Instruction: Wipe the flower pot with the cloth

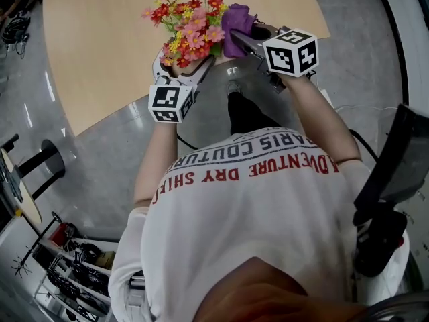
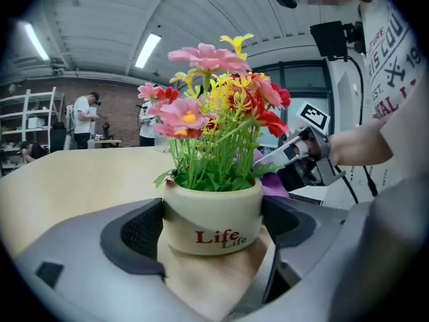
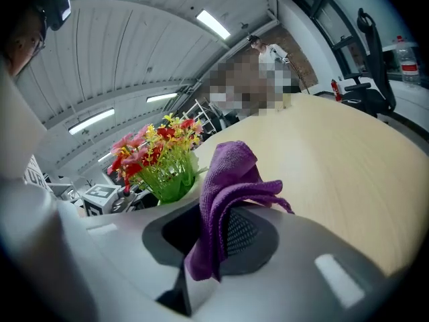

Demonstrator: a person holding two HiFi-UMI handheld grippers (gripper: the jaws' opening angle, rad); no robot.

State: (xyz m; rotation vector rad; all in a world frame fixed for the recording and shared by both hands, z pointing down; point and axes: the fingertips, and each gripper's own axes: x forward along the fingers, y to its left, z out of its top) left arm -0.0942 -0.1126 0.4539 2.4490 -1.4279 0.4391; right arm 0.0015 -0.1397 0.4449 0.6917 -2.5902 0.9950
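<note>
wide light wood table w/ curved near edge, above grey floor. at that edge: person in white t-shirt w/ red print, both forearms out fwd over the wood.

left gripper, grey w/ marker cube, in from the left. jaws spread wide, black pads pressed on opp sides of short round cream ceramic flower pot w/ red "life" lettering. right gripper in from the right. jaws drawn close, pinching bunched purple microfibre cloth.

pot upright near table's near edge, long axis vertical, mouth up, lettering facing left gripper's camera. tabletop visible under it. cant tell if base rests on the wood or sits just above.

inside pot: dense bunch of pink, red & yellow flowers on green stems, filling the mouth, rising well above rim.

cloth: top fold sticking up above right jaws, loose tail hanging down btwn the pads. in head view, tucked in beside the flowers on pot's right side. in left gripper view, a purple bit just behind pot's right shoulder. touching pot wall or not, cant tell.
</note>
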